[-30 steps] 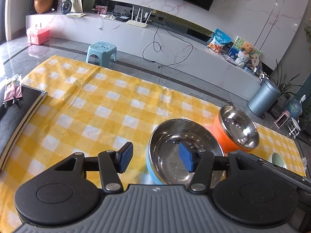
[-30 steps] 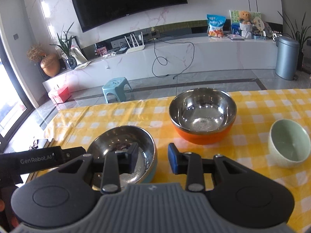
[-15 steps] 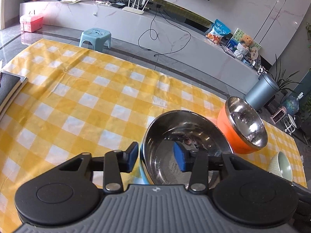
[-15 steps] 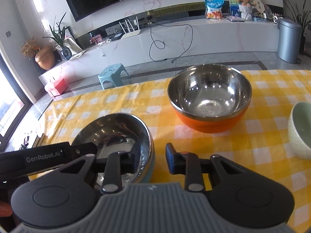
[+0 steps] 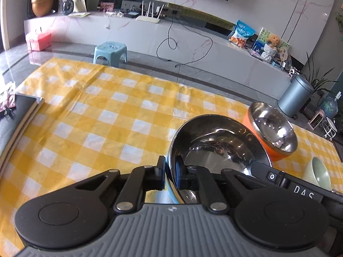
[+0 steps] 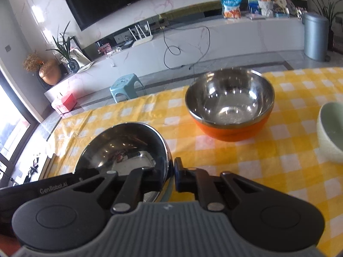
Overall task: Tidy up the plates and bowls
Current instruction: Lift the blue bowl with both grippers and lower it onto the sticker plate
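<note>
A steel bowl with a blue outside (image 5: 218,145) (image 6: 124,147) is tilted up off the yellow checked cloth. My left gripper (image 5: 170,174) is shut on its near-left rim, one finger inside, one outside. My right gripper (image 6: 170,176) is shut on its right rim the same way. A steel bowl with an orange outside (image 5: 272,130) (image 6: 229,105) stands on the cloth beyond, to the right. A pale green bowl (image 5: 319,175) (image 6: 331,132) stands further right.
A dark flat tray or board (image 5: 15,115) lies at the table's left edge. The yellow checked tablecloth (image 5: 107,115) spreads to the left and far side. Beyond the table are a blue stool (image 5: 110,51), a grey bin (image 5: 295,98) and a TV bench.
Both grippers have closed onto the blue-sided bowl's rim from opposite sides. The bowl has tipped up and risen from the cloth. The orange bowl and green bowl have not moved.
</note>
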A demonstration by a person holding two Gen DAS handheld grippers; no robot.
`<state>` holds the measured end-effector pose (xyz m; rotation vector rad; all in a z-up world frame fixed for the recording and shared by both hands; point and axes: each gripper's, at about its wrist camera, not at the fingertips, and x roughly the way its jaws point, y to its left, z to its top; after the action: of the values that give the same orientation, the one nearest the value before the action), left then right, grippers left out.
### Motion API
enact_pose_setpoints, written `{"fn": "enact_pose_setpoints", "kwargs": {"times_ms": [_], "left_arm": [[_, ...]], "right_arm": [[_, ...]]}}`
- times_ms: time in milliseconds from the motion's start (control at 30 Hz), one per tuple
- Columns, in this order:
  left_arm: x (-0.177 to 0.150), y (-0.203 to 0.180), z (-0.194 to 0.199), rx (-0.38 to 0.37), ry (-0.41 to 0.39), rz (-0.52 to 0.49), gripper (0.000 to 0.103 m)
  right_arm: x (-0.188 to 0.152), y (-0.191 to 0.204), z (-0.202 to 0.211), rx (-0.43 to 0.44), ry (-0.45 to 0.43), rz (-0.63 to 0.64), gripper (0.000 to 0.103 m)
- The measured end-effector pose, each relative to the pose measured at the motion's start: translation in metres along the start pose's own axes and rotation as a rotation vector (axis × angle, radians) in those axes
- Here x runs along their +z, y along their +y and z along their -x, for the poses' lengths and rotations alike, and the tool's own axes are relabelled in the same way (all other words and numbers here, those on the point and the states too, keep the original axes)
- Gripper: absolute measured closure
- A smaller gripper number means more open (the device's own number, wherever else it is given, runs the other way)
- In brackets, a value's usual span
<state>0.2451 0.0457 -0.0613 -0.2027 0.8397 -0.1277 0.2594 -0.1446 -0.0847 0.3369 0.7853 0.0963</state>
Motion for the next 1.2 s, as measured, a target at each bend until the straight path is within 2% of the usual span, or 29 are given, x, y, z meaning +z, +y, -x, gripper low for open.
{"fn": "enact_pose_setpoints", "kwargs": {"times_ms": [233,600,700,967,1200], "left_arm": [[-0.023,-0.012,0.051,-0.006,-0.053,0.027,0.094],[-0.063,-0.038,0.103,-0.062,-0.059,0.043,0.094],[-0.082,-0.054,0.109,-0.090,-0.030,0.018,0.094],[-0.125,-0.116,0.111,-0.196,0.058,-0.103,0.089],[-0.152,-0.141,0.097,-0.261,0.171,-0.117,0.089]], "right_arm": [[-0.018,-0.006,0.054,0.024,-0.018,-0.052,0.096],[-0.053,-0.026,0.137,0.024,-0.067,-0.101,0.096],[-0.063,-0.036,0.159,-0.006,-0.087,-0.090,0.097],[-0.088,-0.098,0.206,-0.124,-0.108,-0.116,0.098],[-0.106,-0.139,0.227,-0.213,-0.087,-0.143,0.098]]}}
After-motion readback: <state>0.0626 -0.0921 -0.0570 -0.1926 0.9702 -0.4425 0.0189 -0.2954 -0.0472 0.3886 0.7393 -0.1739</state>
